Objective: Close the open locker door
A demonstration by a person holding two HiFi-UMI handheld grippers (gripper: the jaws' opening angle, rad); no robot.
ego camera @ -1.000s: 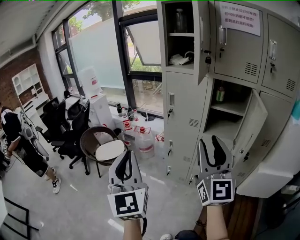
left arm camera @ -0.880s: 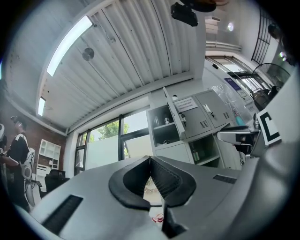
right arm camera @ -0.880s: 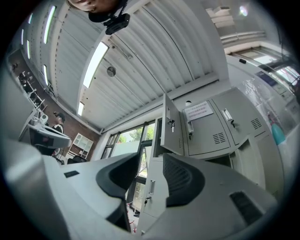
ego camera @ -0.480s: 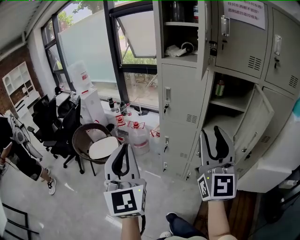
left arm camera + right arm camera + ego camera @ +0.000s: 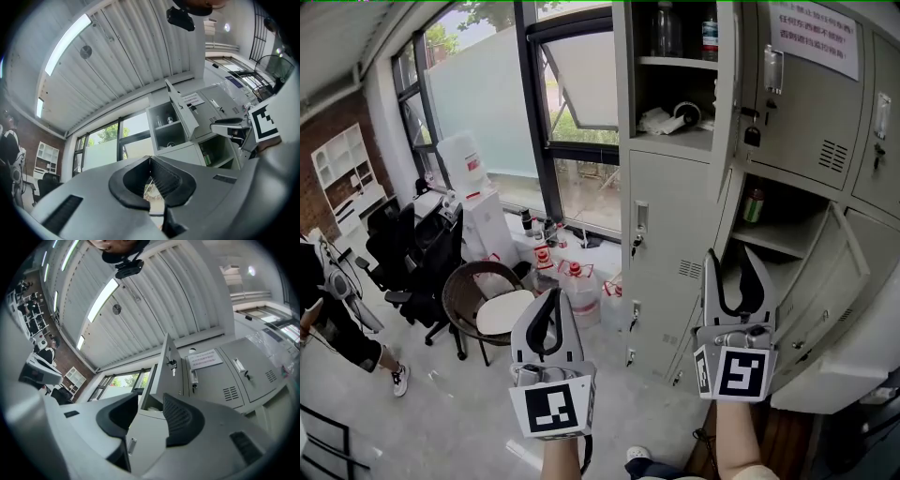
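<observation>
We see the upper door edge-on, swung out from the lockers; a lower door at their right also hangs ajar. The right gripper, jaws apart and empty, is held up before the lockers, which we judge ready to push. The left gripper, jaws together on nothing, idles left of the lockers.

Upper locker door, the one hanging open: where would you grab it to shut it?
Take the upper locker door by its free front edge near the lock, coming from the front: it stands edge-on, a thin sheet the open right gripper could likely straddle.
</observation>
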